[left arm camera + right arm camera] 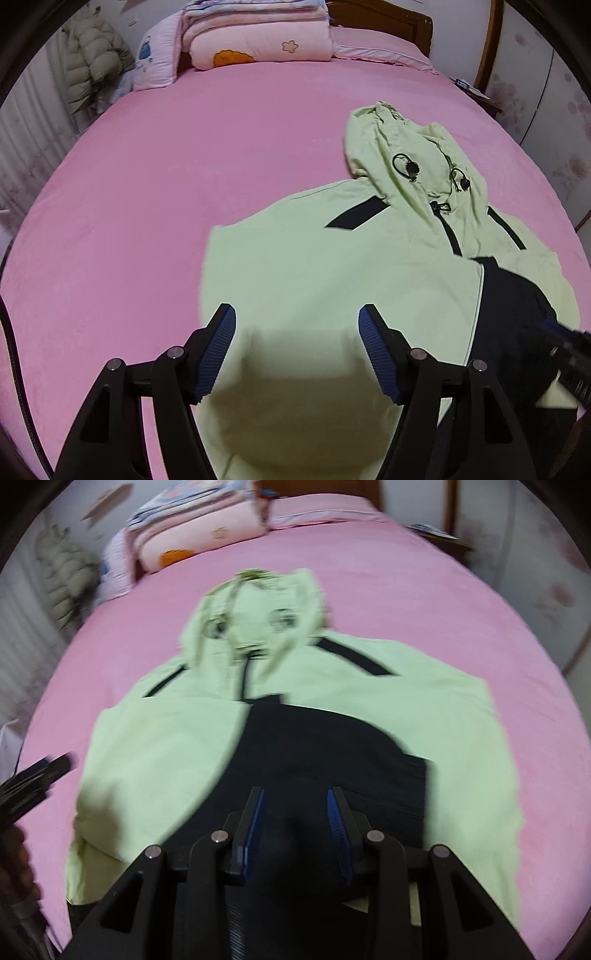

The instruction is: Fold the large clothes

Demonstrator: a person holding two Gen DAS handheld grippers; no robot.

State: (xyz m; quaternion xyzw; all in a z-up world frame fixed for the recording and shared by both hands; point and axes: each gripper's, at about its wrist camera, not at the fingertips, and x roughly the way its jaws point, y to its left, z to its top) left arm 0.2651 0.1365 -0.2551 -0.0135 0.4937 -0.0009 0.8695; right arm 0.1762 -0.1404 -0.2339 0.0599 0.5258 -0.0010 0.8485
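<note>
One green jacket [314, 266] on the pink bed [166, 166], two empty grippers — left gripper [297, 317] gaping, right gripper [295, 805] narrowly parted — only the left view shows the hood's two toggles [412, 168] sharply, at two o'clock.

**What cannot be read**

Right wrist view smeared throughout; hood [258, 616] toggles only grey smudges. Jacket [166, 757] hem lost behind the right gripper [295, 805] body and the bottom edge. Left gripper [33, 779] a dark blur cut by the left edge. In the left wrist view, right gripper [569, 350] cropped at the right edge, jaws unseen.
</note>
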